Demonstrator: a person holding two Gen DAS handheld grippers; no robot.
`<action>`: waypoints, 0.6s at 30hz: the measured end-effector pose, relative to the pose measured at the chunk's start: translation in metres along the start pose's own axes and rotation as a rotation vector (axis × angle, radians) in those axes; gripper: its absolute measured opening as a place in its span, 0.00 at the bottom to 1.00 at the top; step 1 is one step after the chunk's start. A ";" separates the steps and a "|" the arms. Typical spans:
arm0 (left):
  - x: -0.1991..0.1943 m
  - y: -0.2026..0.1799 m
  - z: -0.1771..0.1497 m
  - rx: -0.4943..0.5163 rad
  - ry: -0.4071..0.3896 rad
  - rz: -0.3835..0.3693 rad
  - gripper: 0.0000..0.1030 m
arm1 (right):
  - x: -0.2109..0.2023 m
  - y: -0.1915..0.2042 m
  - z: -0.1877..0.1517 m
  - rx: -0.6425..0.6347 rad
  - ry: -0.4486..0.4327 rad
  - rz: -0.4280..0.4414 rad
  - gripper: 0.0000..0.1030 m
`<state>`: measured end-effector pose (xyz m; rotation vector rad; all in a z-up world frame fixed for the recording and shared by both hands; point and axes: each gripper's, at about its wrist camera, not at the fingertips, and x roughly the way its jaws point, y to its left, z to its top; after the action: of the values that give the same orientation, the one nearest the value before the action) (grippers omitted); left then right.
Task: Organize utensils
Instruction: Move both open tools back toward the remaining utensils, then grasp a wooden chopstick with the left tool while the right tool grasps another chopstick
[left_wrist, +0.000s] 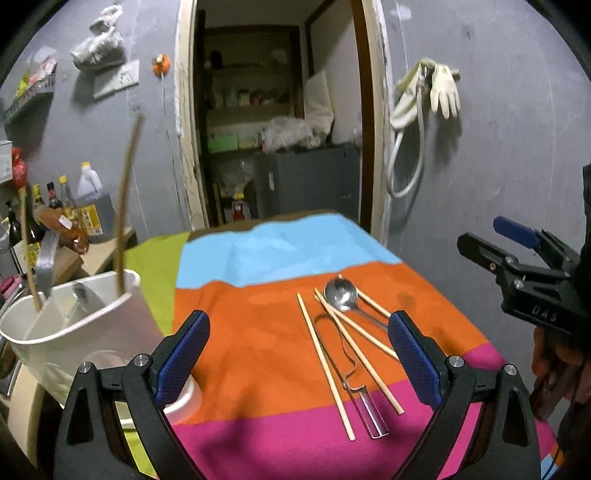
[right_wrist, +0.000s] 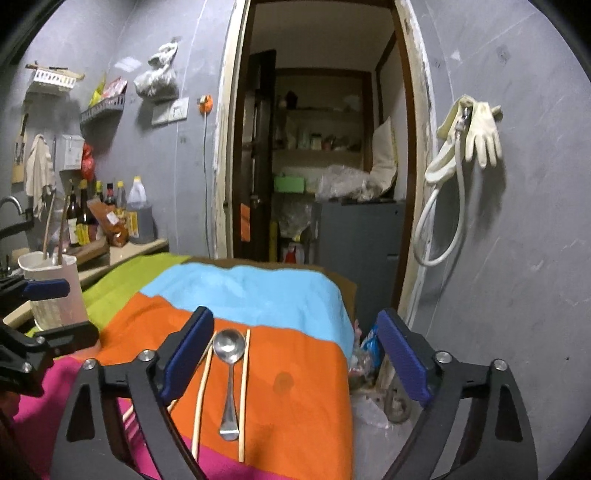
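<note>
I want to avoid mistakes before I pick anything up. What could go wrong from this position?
1. The spoon, chopsticks and peeler lie crossed, so closing the open right tongs on one may drag the others.
2. The cloth is wrinkled, so thin chopsticks may slip from the grip.
3. The white holder stands beside the open left tongs and might be knocked.

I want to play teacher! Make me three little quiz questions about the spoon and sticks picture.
1. True or false: the spoon lies on the orange stripe of the cloth.
2. Which holds something: A) left gripper, B) right gripper, C) neither?
3. Fill in: two sticks stand in the white ____.

Key: 1 true; 2 C, both are open and empty; 3 holder.
</note>
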<state>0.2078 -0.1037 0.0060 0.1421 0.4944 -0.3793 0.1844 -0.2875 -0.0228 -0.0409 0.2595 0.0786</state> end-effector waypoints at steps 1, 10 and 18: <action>0.004 0.000 -0.001 -0.003 0.016 -0.003 0.92 | 0.003 -0.001 -0.001 0.001 0.012 0.005 0.84; 0.049 0.010 -0.002 -0.072 0.181 -0.045 0.77 | 0.035 0.002 -0.011 -0.025 0.149 0.051 0.63; 0.086 0.018 -0.006 -0.119 0.334 -0.098 0.42 | 0.074 0.006 -0.022 -0.017 0.353 0.110 0.42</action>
<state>0.2816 -0.1137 -0.0407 0.0658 0.8536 -0.4235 0.2499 -0.2772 -0.0630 -0.0578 0.6140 0.1837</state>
